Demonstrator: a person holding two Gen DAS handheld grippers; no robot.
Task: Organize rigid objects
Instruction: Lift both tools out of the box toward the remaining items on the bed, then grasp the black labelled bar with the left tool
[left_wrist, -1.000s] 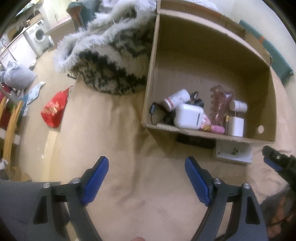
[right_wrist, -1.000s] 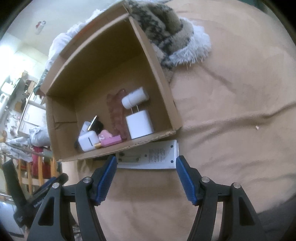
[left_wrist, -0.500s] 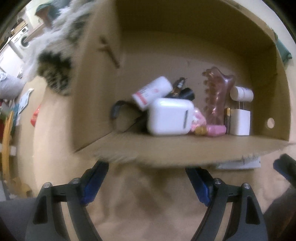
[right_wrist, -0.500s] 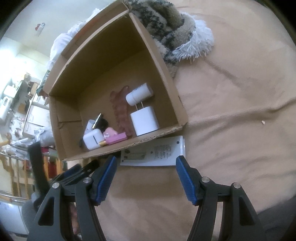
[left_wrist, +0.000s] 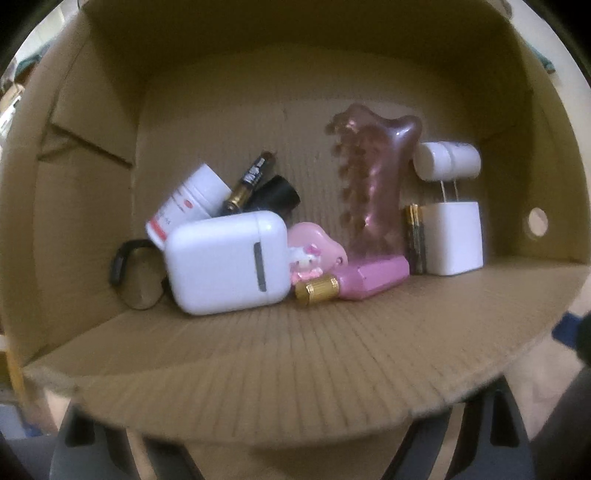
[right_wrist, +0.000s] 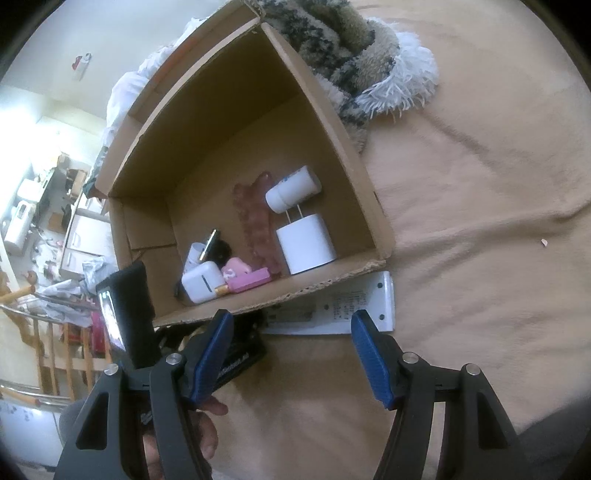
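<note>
- Left tongs (right_wrist: 236, 354): apart, empty, at the cardboard box (right_wrist: 236, 155) near wall, just left of the right tongs.
- White earbud case (left_wrist: 225, 260): in the box ahead of the left tongs, among small items.
- Power strip (right_wrist: 332, 308): on the bed, ahead between the right tongs (right_wrist: 291, 354), apart and empty.
- Step: judged reaching; next, clamp the strip and box it.

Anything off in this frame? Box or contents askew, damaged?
Yes. The white power strip lies outside the cardboard box, partly tucked under its near wall. That wall's top edge is ragged, as if torn. Inside, the items are jumbled into one corner, the earbud case leaning on others, nothing sorted.
</note>
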